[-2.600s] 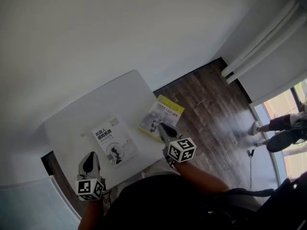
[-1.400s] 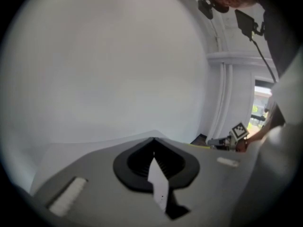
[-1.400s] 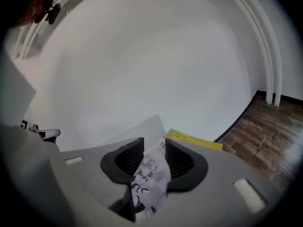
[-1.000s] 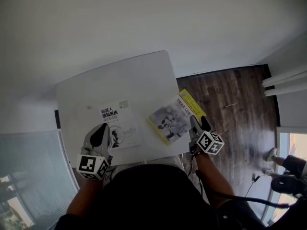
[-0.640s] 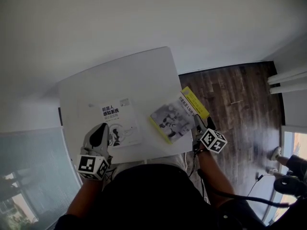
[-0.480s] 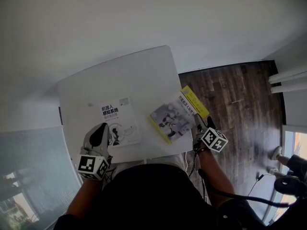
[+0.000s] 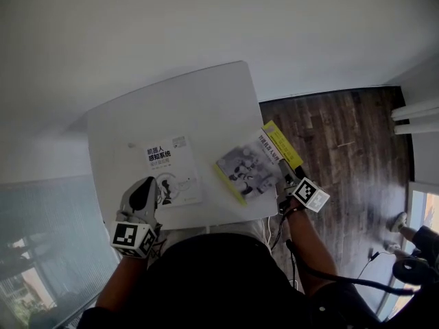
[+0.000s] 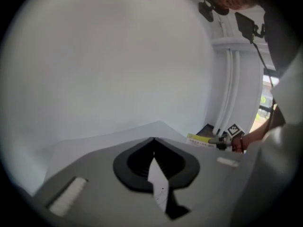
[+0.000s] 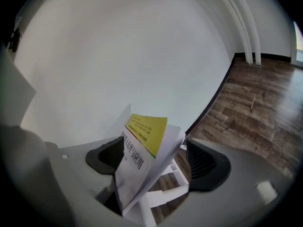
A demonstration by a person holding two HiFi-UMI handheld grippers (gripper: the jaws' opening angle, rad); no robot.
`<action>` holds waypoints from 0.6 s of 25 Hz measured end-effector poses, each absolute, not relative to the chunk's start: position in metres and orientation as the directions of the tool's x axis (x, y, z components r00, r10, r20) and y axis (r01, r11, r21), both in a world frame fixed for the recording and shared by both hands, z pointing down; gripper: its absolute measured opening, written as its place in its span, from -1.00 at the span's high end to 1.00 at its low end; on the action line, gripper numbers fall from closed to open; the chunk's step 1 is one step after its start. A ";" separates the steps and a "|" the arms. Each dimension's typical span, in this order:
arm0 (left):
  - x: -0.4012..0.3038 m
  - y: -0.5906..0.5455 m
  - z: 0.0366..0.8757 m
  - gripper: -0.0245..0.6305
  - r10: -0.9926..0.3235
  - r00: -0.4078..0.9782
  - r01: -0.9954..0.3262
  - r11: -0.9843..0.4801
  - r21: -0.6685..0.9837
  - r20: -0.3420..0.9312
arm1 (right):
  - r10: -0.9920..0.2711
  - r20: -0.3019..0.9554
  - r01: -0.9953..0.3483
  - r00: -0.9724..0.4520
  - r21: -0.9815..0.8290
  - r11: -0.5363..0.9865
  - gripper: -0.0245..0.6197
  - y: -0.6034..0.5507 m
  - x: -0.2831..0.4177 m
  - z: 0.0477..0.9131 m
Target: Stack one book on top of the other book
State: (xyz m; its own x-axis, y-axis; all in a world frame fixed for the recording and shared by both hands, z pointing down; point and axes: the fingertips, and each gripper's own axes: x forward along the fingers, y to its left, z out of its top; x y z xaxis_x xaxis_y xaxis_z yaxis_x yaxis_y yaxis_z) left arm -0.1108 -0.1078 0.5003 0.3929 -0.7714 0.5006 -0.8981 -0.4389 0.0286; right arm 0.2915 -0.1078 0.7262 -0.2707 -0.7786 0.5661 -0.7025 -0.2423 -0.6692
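A white book (image 7: 169, 173) lies flat on the white table (image 7: 199, 108). My left gripper (image 7: 147, 188) sits on its near left corner, and in the left gripper view its jaws are shut (image 8: 154, 142) on a thin white edge of that book. A yellow-and-grey book (image 7: 251, 166) lies at the table's right side, overhanging the edge. My right gripper (image 7: 289, 177) is at its outer corner. That corner (image 9: 142, 150) stands between the right gripper's jaws (image 9: 154, 151), which have just been opening; a gap shows at the right pad (image 9: 204, 161).
Dark wood floor (image 7: 336, 136) lies right of the table, with white pipes (image 7: 418, 115) along the wall and a person's shoes (image 7: 401, 221) at the far right. A black cable (image 7: 329, 279) trails from my right arm. A glass pane fills the lower left.
My right gripper has slid a little right and down along the yellow book's outer corner and its jaws stand wider. The left gripper has stayed on the white book.
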 end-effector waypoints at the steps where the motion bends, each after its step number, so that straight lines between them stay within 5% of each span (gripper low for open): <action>1: -0.111 -0.106 0.501 0.91 -0.770 0.389 -0.899 -0.437 0.026 0.505 | -0.776 0.566 -0.696 -0.278 -0.676 -0.243 -0.34 -0.109 0.290 0.729; 15: -0.114 -0.089 0.505 0.91 -0.772 0.329 -0.927 -0.375 0.029 0.543 | -0.755 0.547 -0.641 -0.362 -0.734 -0.224 -0.34 -0.121 0.280 0.745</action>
State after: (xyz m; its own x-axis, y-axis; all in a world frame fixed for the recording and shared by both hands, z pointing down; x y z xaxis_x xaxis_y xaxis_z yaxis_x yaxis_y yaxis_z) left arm -0.1141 -0.0892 0.5047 0.3294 -0.7725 0.5430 -0.9266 -0.3750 0.0286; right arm 0.2801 -0.1205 0.7455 -0.3621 -0.7549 0.5468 -0.6412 -0.2241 -0.7339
